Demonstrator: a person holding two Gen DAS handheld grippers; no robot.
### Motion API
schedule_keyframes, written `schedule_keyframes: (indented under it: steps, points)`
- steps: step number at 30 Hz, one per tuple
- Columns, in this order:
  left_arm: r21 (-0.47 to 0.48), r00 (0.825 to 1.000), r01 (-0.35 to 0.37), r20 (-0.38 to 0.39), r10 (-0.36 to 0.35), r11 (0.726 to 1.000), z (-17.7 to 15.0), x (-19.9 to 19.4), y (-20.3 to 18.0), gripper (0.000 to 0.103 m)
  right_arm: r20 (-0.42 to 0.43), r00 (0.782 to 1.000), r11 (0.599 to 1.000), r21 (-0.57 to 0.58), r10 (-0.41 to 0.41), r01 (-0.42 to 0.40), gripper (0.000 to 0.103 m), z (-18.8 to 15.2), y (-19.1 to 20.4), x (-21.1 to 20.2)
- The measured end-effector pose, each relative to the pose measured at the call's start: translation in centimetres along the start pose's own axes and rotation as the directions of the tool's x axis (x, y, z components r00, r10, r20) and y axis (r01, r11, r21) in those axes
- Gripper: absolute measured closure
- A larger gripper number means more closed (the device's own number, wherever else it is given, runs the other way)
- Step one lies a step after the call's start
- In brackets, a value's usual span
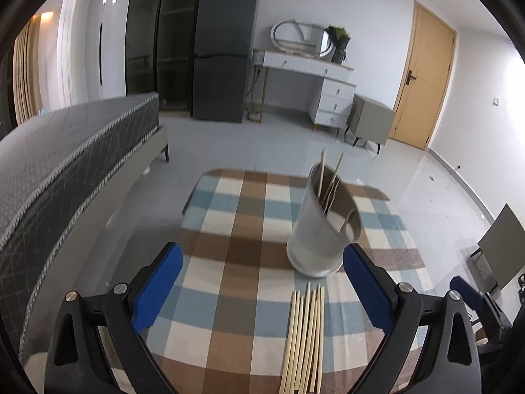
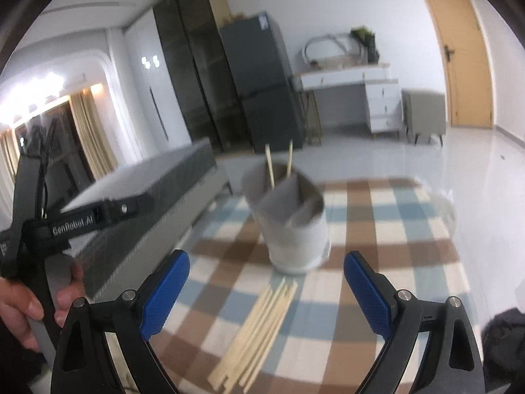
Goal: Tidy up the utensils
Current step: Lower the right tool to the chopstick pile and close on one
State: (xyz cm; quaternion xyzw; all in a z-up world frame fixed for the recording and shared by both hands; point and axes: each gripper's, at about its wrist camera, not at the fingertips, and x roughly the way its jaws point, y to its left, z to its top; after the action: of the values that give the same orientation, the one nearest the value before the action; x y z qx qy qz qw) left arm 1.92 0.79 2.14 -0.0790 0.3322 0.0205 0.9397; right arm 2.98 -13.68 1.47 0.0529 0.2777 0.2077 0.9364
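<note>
Lying loose before the metal holder [image 1: 323,226]: bamboo chopsticks [image 1: 305,335] on checked cloth [image 1: 229,229]; light, stiff, slippery, probably best pinched mid-length. Hovering spread and empty: left gripper [image 1: 262,282], right gripper [image 2: 266,289].

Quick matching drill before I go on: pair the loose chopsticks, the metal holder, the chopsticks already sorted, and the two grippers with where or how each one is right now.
Things:
1. loose chopsticks
2. metal holder
3. sorted chopsticks
4. left gripper and right gripper

States:
A. open, holding nothing
B. standing inside the holder
C. lying flat on the checked cloth
D. upright on the cloth beyond the bundle

Pairs: 1-C, 2-D, 3-B, 4-A
</note>
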Motion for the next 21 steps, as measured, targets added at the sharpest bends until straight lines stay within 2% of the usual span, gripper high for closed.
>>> schedule_keyframes:
  steps: [5,7,11,13,17,21]
  points:
    - [-0.011,0.997,0.017,-0.075,-0.018,1.000,-1.4,1.9,0.3,0.008,-0.116,0.993,1.000,-0.019,-0.019,0.017,0.008,-1.4,-0.3,2.4]
    - [-0.004,0.995,0.013,-0.095,-0.013,1.000,-1.9,2.6,0.3,0.008,-0.163,0.986,0.999,-0.031,-0.041,0.036,0.012,-2.1,-0.4,3.5]
    - [-0.017,0.988,-0.015,-0.155,0.012,1.000,-2.7,4.3,0.9,0.008,-0.269,0.958,0.995,-0.040,-0.097,0.089,0.021,-3.4,-1.2,6.6]
    - [-0.030,0.984,-0.010,-0.178,0.004,1.000,-2.6,4.9,1.1,0.008,-0.300,0.944,0.991,-0.049,-0.135,0.126,0.031,-3.9,-1.6,7.9]
    - [-0.043,0.984,-0.009,-0.176,0.001,0.999,-2.2,5.4,1.4,0.008,-0.390,0.916,0.995,0.004,-0.089,0.099,0.037,-4.7,-2.8,11.2]
    - [-0.061,0.982,-0.014,-0.188,0.002,0.998,-1.9,5.8,1.9,0.008,-0.462,0.884,0.995,0.011,-0.079,0.095,0.050,-5.1,-3.2,14.2]
